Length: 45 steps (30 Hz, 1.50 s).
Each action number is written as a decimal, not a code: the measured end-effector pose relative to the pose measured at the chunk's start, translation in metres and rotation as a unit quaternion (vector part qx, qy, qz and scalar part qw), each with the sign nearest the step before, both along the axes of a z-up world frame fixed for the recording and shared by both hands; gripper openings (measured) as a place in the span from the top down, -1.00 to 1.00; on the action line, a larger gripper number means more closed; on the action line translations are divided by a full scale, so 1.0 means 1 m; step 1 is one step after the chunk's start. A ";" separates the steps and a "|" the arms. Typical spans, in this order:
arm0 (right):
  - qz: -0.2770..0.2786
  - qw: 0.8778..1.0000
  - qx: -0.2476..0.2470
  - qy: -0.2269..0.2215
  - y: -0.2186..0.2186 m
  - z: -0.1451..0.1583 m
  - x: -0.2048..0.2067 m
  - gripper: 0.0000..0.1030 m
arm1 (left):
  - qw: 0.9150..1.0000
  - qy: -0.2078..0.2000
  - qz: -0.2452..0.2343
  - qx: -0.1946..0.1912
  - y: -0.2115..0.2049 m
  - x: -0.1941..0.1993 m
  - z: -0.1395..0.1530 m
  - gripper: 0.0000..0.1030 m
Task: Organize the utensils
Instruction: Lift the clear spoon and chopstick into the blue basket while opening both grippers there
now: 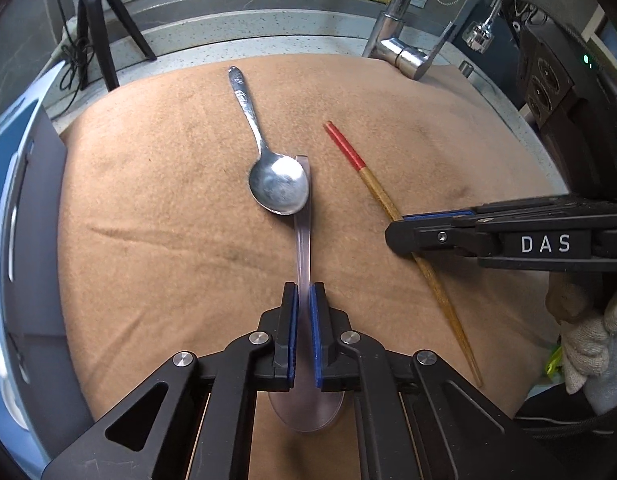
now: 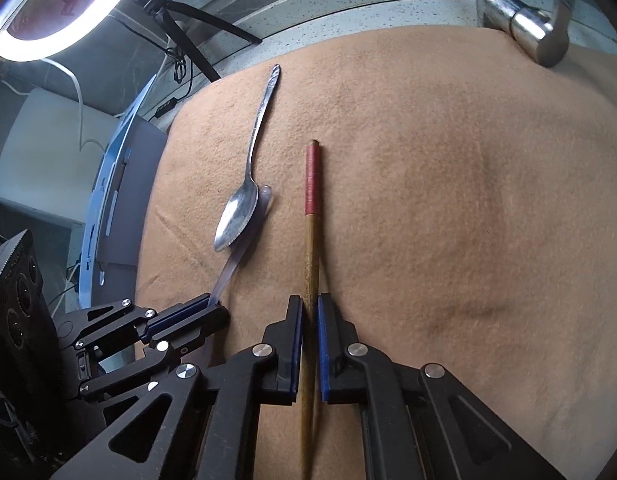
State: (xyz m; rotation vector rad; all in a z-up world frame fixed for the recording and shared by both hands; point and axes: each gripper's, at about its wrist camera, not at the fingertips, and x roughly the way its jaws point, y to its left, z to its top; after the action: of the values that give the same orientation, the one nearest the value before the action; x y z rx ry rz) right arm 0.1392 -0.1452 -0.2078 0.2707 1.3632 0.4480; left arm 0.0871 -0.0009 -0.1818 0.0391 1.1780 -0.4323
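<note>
My left gripper is shut on a clear plastic spoon, handle pointing away, bowl under the fingers. Its handle tip lies beside the bowl of a metal spoon on the brown cloth. My right gripper is shut on a wooden chopstick with a red end, which lies along the cloth. In the left wrist view the right gripper comes in from the right over the chopstick. In the right wrist view the left gripper, metal spoon and plastic spoon show at left.
A chrome tap stands at the cloth's far right edge. A black tripod and cables sit at the far left. A blue-and-grey box borders the cloth's left side. A ring light glows at upper left.
</note>
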 end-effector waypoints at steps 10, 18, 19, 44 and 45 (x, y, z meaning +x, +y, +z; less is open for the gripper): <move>-0.050 0.998 0.038 0.004 -0.033 0.009 -0.012 0.87 | 0.999 0.010 0.009 -0.051 -0.005 -0.011 0.007 0.91; -0.051 0.997 0.046 -0.035 -0.034 0.037 -0.017 0.87 | 0.998 -0.018 0.013 -0.061 0.004 -0.013 0.031 0.91; -0.049 0.997 0.045 -0.040 -0.032 0.040 -0.018 0.87 | 0.998 -0.018 0.013 -0.062 0.005 -0.013 0.031 0.91; -0.061 0.995 0.057 -0.057 -0.030 0.054 -0.019 0.87 | 0.999 0.005 -0.004 -0.043 0.002 -0.001 0.023 0.92; -0.060 0.995 0.059 -0.058 -0.028 0.056 -0.017 0.87 | 0.999 0.001 -0.004 -0.047 0.004 -0.001 0.028 0.92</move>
State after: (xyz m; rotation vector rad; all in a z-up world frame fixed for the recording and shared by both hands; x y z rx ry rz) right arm 0.1217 -0.1735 -0.1517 0.4162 1.2019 0.4371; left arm 0.0857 0.0035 -0.1541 -0.0379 1.1592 -0.4943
